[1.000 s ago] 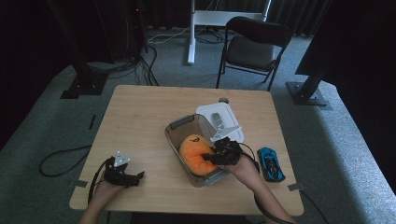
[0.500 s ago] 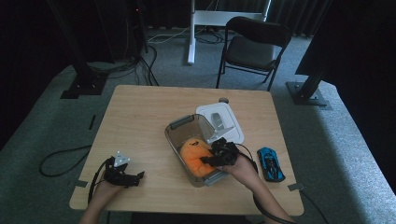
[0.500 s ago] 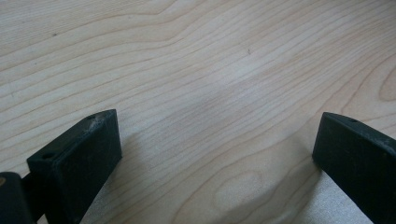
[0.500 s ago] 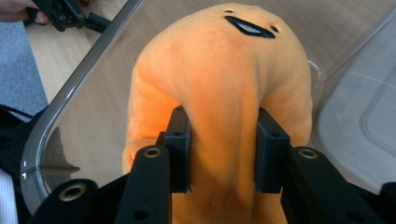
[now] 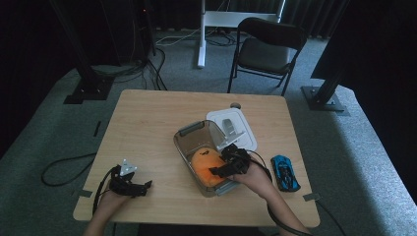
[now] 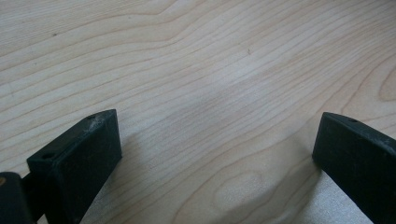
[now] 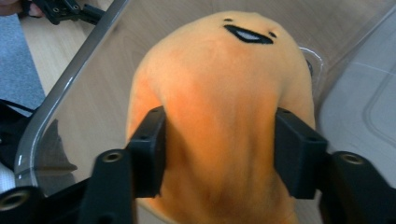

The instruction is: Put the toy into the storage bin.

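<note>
A: A wooden table (image 5: 147,123) stands in a dark studio with a chair (image 5: 268,49) behind it. Where is the orange plush toy (image 5: 206,164)?

B: Inside the clear plastic box (image 5: 194,135) near the table's middle, beside its white lid (image 5: 238,120). The right gripper (image 5: 231,162) pinches it, one jaw on each flank.

A: Which way does it lie?

B: Lengthwise away from the jaws, face at the far end. Any lift likely goes up past the box rim (image 7: 70,79).

A: And the other hand?

B: The left gripper (image 5: 129,183) rests at the near left edge, jaws spread over bare wood, well apart from the box. The right gripper view shows the toy's mouth (image 7: 247,33); the high view shows a blue toy car (image 5: 285,172) to the right.
</note>
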Available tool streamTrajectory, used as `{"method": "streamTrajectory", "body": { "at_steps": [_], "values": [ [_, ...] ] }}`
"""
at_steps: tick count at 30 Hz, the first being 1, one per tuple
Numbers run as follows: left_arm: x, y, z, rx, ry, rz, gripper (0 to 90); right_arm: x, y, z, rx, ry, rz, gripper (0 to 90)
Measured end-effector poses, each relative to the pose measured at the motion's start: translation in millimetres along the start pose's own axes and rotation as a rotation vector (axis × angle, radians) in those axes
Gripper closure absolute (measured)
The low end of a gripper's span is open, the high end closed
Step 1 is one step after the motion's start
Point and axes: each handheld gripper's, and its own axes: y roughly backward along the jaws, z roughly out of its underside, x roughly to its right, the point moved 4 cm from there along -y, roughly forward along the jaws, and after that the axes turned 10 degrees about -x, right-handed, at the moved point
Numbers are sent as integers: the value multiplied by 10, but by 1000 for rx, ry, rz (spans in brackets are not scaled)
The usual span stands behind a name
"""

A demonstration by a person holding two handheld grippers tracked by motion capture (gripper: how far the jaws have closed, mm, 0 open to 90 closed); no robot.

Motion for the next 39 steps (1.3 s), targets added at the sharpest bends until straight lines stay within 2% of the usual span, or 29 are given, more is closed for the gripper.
{"method": "streamTrajectory", "body": {
  "at_steps": [3,6,9,13,20,30,39],
  "values": [
    [0,0,0,0,0,0,16,-8,-1,1,2,-3,18,355],
    [0,0,0,0,0,0,16,-17,20,-1,10,-2,24,356],
    [4,-1,0,0,3,1,16,-9,112,-11,48,-15,4,344],
    [4,0,1,-2,2,1,16,23,231,-11,82,-33,-21,270],
    [4,0,0,-1,2,1,16,81,380,37,124,-65,-24,206],
    [4,0,0,-1,2,1,16,175,495,115,158,-102,31,119],
    [3,1,0,-3,1,1,16,310,592,224,184,-149,62,130]
  ]
}}
